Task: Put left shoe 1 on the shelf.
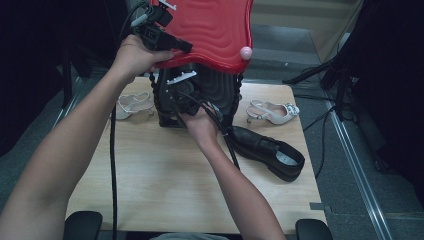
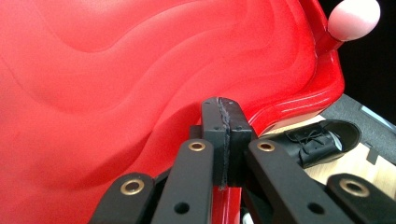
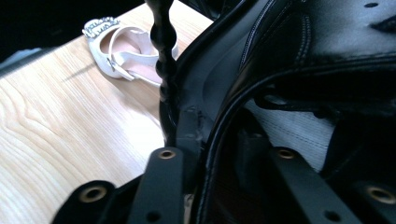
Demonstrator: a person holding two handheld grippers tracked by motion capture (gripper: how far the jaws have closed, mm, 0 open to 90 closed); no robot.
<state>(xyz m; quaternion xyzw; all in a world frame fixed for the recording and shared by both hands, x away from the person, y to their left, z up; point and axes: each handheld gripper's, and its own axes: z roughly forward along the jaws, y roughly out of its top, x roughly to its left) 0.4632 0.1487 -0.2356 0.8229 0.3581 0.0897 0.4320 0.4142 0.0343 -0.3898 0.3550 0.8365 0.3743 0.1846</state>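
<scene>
Red lid (image 1: 215, 30) of a rack-like shoe box, wavy moulded surface, tilted up above the far middle of the wooden table (image 1: 150, 190); its near edge curls down, a pale pink knob (image 1: 246, 52) at the right corner of that edge. Left gripper (image 1: 165, 42) clamped on the lid's near-left edge, jaws pressed together over the rim; in the left gripper view the pads meet on the red rim (image 2: 224, 135). Under the lid stands the black frame (image 1: 165, 107) with beaded uprights, a dark shoe (image 3: 299, 60) inside it. Right gripper (image 1: 182, 100) sits in the opening beneath the lid; in the right gripper view its jaws straddle the black shoe's collar, one jaw outside and one inside, parted, not seen pressing. Room under the lid is tight: frame post (image 3: 164, 60) just beside the left jaw. Outward: second black lace-up shoe (image 1: 267, 152) on the table right of the frame, near the right forearm; white sandal (image 1: 272, 112) toward the far right edge; another white sandal (image 1: 132, 104) left of the frame. Near half of the table lies bare, forearms crossing it
</scene>
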